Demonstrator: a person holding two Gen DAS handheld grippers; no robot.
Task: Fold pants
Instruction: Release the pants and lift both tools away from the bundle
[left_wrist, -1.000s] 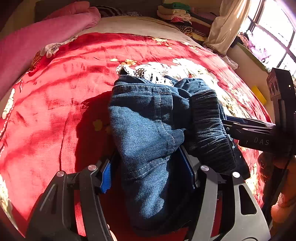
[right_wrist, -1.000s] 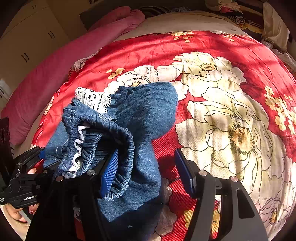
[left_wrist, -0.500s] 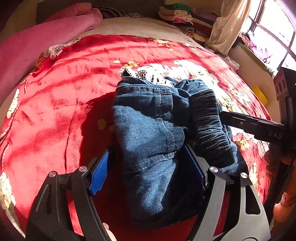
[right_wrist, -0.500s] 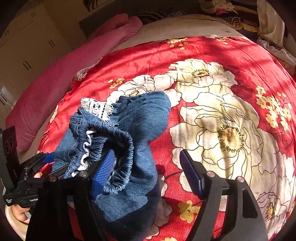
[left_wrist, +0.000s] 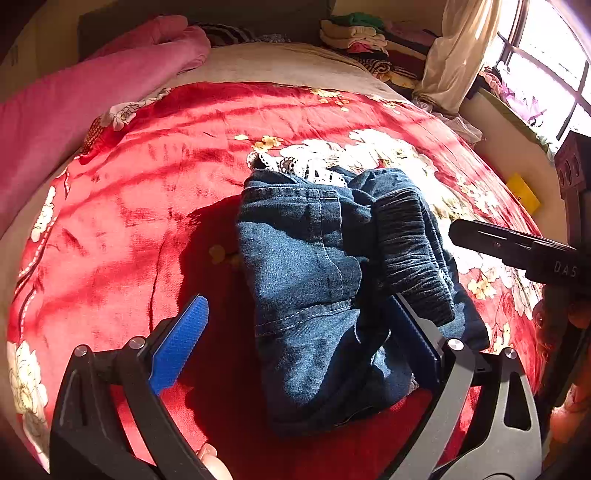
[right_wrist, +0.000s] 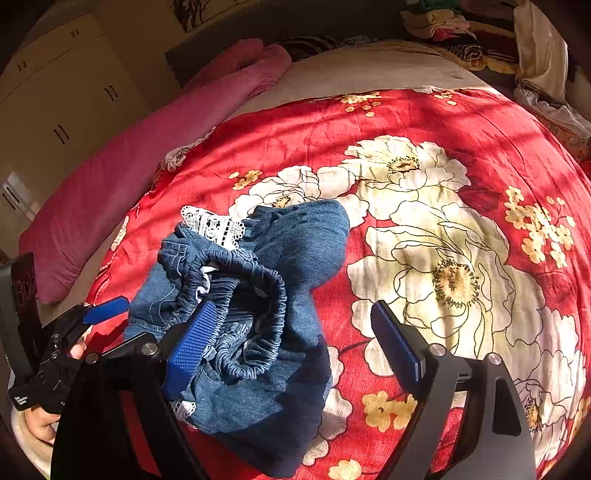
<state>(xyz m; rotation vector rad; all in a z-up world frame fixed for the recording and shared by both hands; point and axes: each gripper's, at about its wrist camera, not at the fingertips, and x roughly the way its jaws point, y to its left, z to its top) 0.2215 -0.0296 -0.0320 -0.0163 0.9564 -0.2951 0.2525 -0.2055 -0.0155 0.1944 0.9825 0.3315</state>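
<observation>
Folded blue denim pants (left_wrist: 332, 280) with white lace trim (left_wrist: 295, 166) lie in a bundle on the red floral bedspread (left_wrist: 129, 206). My left gripper (left_wrist: 299, 328) is open; the near end of the bundle lies between its blue pads, closer to the right pad. In the right wrist view the pants (right_wrist: 266, 302) show their elastic waistband (right_wrist: 258, 295) on top. My right gripper (right_wrist: 291, 332) is open, with its left pad at the waistband and its right pad over the bedspread (right_wrist: 443, 240). The right gripper also shows in the left wrist view (left_wrist: 517, 251).
A pink quilt (left_wrist: 74, 103) lies along the far left of the bed. Stacked clothes (left_wrist: 362, 33) and a curtain (left_wrist: 454, 55) stand at the back right by a window. Cupboards (right_wrist: 55, 110) show at the left in the right wrist view.
Both grippers have drawn back from the pants and opened wider. The bundle has settled on the bedspread, no longer pinched.
</observation>
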